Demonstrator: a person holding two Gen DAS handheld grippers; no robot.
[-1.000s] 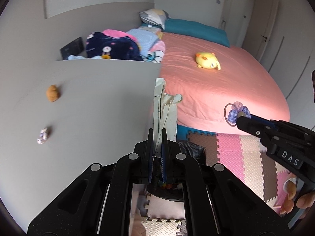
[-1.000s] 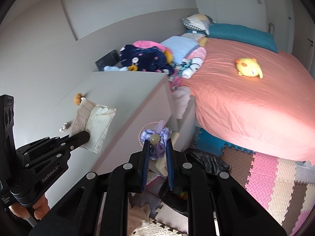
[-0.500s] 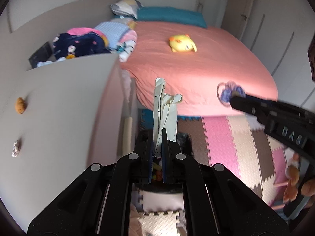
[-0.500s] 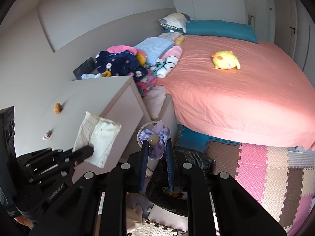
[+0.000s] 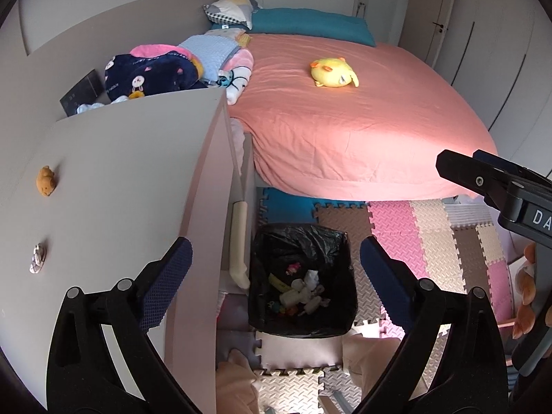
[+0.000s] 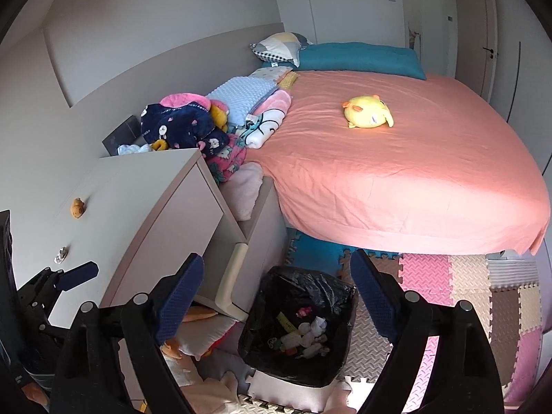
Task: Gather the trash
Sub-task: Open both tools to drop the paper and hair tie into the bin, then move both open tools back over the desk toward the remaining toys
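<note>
- Bedroom floor of interlocking foam mats [image 5: 396, 227], beside a coral-sheeted bed [image 5: 345, 131], frames the drop.
- Left gripper [image 5: 274, 258] hangs over the bin [image 5: 300, 276], its jaws just sprung wide, nothing between the blue textured pads.
- Right gripper [image 6: 276, 284] has likewise been opening and is empty above the same bin.
- Crumpled paper and small scraps lie inside the glossy black liner; the release looks done.
- Judged next: swing back to the smooth grey table [image 5: 114, 179], where a brown lump [image 5: 45, 181] and a crinkled silvery wrapper [image 5: 37, 258] wait, each needing a low, narrow pinch.
</note>
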